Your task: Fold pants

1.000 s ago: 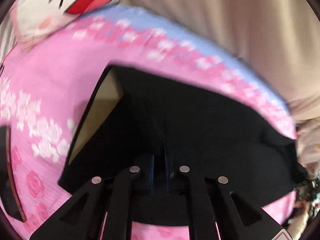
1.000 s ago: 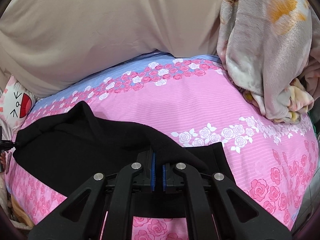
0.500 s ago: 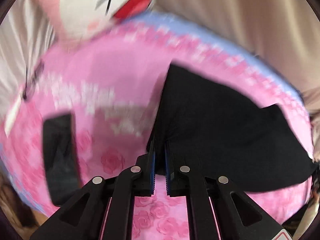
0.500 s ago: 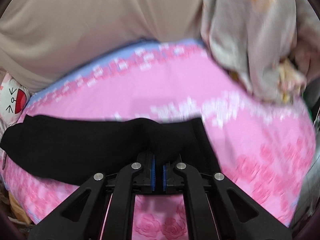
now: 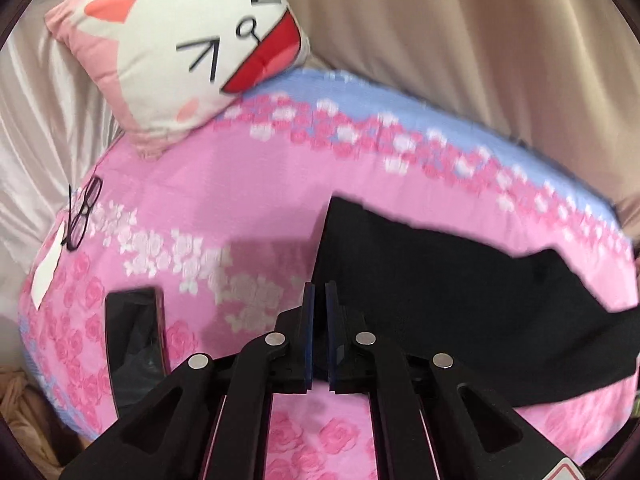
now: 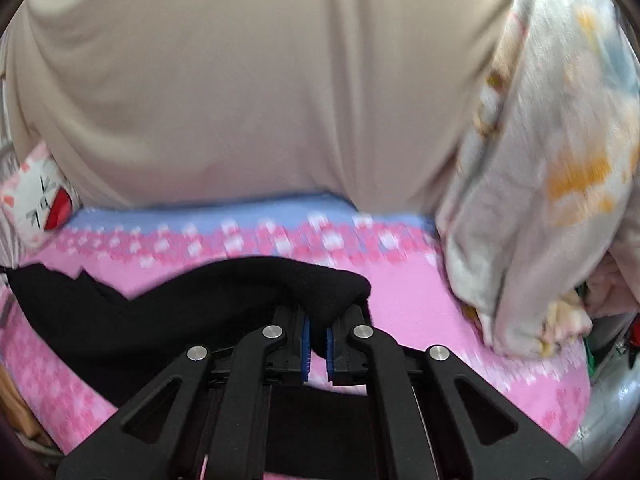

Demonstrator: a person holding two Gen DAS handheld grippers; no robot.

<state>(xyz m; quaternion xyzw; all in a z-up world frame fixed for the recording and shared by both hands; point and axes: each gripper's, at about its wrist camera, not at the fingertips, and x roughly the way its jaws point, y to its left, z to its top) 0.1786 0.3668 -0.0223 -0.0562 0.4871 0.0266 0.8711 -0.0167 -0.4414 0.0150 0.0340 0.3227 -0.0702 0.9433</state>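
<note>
Two black two-finger grippers work over a pink rose-printed bedsheet [image 5: 208,184] with a pale blue band along its far edge. The left gripper [image 5: 319,300] has its blue-padded fingers [image 5: 308,320] drawn close, a narrow slit between them; the left edge of the black fabric pants [image 5: 440,280] runs right at the fingertips, but the view does not show whether cloth is pinched there. The right gripper [image 6: 316,332] has its fingers parted only a little, with a rolled fold of the pants [image 6: 224,300] bunched up between the blue pads [image 6: 306,344].

In the left wrist view the pants lie spread toward the right side of the sheet, their near hem close to the bed's near edge and a notched corner on the far right. Left of the pants is a wide stretch of bare sheet, bounded by a dark rectangular phone [image 5: 134,344] lying flat near the left edge, black-framed glasses [image 5: 82,216] with a white paper slip [image 5: 46,276] beside them, and a white and pink cat-face cushion [image 5: 180,52] at the far corner.

In the right wrist view a crumpled pale floral blanket [image 6: 536,184] overhangs the sheet's right side, near the pants' raised fold. A beige curtain [image 6: 248,80] hangs behind the bed's far edge.
</note>
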